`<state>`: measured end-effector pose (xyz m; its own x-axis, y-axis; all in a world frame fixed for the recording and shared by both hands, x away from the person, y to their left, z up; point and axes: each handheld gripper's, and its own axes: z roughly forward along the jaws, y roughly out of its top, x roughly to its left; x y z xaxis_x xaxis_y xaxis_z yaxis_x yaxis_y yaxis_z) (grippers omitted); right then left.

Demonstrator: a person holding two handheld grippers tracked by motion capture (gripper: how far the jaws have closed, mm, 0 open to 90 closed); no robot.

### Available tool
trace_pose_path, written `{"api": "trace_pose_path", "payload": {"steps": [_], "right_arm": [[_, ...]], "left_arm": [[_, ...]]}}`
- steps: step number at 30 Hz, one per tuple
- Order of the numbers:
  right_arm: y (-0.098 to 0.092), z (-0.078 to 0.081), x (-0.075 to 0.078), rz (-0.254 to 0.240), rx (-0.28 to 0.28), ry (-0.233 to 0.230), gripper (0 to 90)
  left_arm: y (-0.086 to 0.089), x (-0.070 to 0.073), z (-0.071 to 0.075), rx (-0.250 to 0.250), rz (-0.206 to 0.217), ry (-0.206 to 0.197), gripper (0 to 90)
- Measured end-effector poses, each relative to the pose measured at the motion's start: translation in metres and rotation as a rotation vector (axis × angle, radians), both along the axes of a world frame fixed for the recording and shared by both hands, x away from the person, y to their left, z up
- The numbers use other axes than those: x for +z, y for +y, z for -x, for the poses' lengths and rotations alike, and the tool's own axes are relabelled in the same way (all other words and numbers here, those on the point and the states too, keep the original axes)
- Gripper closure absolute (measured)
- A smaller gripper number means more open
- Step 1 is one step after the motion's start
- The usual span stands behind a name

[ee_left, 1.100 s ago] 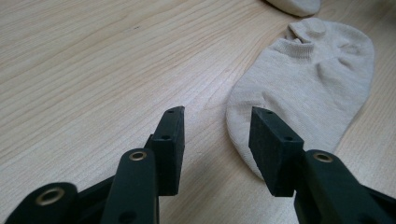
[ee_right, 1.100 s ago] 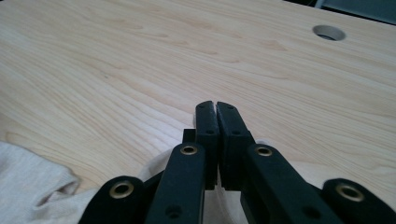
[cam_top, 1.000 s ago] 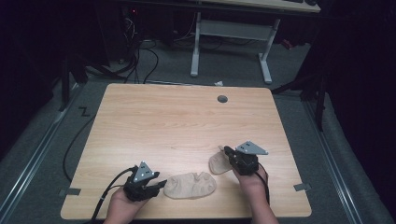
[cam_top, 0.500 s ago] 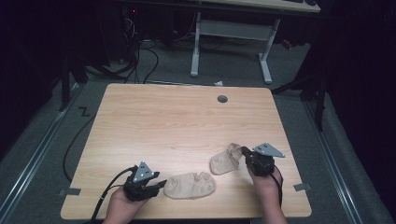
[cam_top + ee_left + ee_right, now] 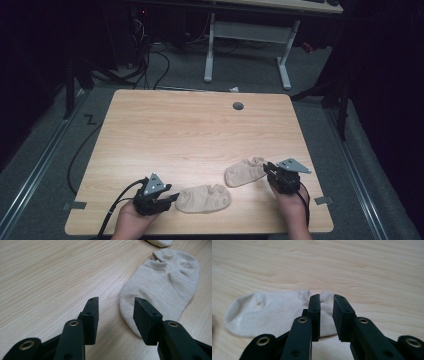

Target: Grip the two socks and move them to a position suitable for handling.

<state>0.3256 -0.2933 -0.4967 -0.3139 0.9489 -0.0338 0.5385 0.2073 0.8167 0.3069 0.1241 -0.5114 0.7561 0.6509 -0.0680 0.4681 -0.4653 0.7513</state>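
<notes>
While both grippers rest near the table's (image 5: 200, 130) front edge, we note the left gripper (image 5: 116, 312), jaws apart, facing the near sock's (image 5: 162, 287) toe; the right gripper (image 5: 327, 315), jaws narrowly apart, straddles the far sock's (image 5: 272, 312) cuff.

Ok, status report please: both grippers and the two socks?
Left gripper open at near sock. Right gripper barely open over far sock. Socks apart, flat. Nothing in the way.

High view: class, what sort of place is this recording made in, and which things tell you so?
Probably a lab or workshop recording station: a bare wooden table on grey carpet, loose cables on the floor behind, and an adjustable desk frame in the dark background.
</notes>
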Motion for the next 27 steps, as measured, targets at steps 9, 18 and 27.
{"api": "trace_pose_path", "payload": {"steps": [9,18,27], "right_arm": [[0.023,-0.002,-0.005,0.024,0.054,0.044,76.4],[0.035,-0.01,-0.011,0.048,0.121,0.057,83.8],[0.033,-0.008,-0.013,0.043,0.129,0.061,84.3]], "left_arm": [[-0.001,0.0,0.0,-0.012,0.005,0.0,55.8],[-0.005,0.007,0.001,-0.016,0.023,-0.015,60.0],[-0.004,0.01,-0.017,0.013,0.028,-0.037,65.9]]}}
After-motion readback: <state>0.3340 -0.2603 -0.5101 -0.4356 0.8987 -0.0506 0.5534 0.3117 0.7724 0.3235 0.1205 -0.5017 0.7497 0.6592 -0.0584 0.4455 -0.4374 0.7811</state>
